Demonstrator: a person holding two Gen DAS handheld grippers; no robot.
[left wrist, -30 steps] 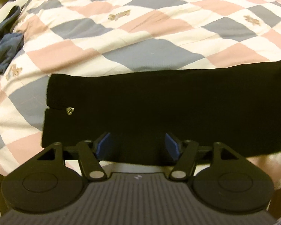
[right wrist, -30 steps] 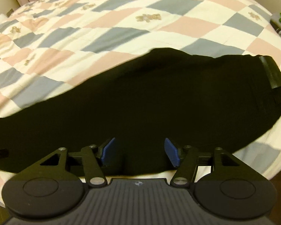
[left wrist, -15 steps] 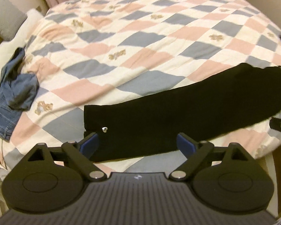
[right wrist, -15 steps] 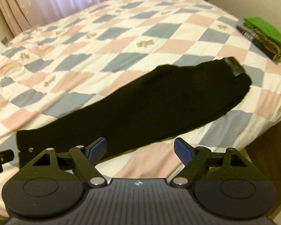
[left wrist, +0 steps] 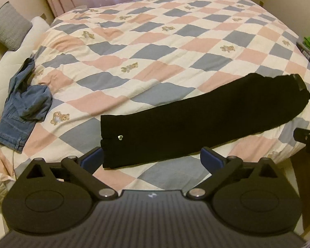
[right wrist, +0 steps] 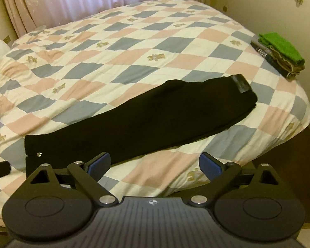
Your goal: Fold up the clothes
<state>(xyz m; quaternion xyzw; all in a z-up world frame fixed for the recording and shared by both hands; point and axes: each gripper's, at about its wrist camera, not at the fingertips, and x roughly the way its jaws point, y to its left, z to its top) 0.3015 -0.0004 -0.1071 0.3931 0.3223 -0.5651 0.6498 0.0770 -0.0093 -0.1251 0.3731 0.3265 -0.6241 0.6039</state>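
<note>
From the left wrist view, a long pair of black trousers (left wrist: 196,122) is seen laid out flat on a bed covered by a quilt with pink, grey-blue and cream checks (left wrist: 155,47). The trousers are folded lengthwise into one narrow strip. The hem end, with a small silver button (left wrist: 120,137), is placed near the front edge of the bed, and the waistband end is stretched away to the right. The left hand-held gripper (left wrist: 153,159) is held above the front edge of the bed, with its two blue-tipped fingers (left wrist: 93,159) spread wide apart and nothing held between them. The trousers are not touched by it. A crumpled pair of blue denim jeans (left wrist: 24,109) is seen at the left side of the bed, well apart from the trousers. A grey cushion (left wrist: 8,29) is seen at the far left. A small part of the other gripper is seen at the right edge.

From the right wrist view, the same black trousers (right wrist: 144,122) are seen lying slantwise across the quilt (right wrist: 134,47). The right hand-held gripper (right wrist: 154,165) is held near the front edge of the bed, its blue fingers (right wrist: 210,166) wide apart and empty. A stack of folded clothes with a green piece on top (right wrist: 279,55) is kept at the far right corner of the bed. Pink curtains (right wrist: 62,0) are hung behind the bed.
</note>
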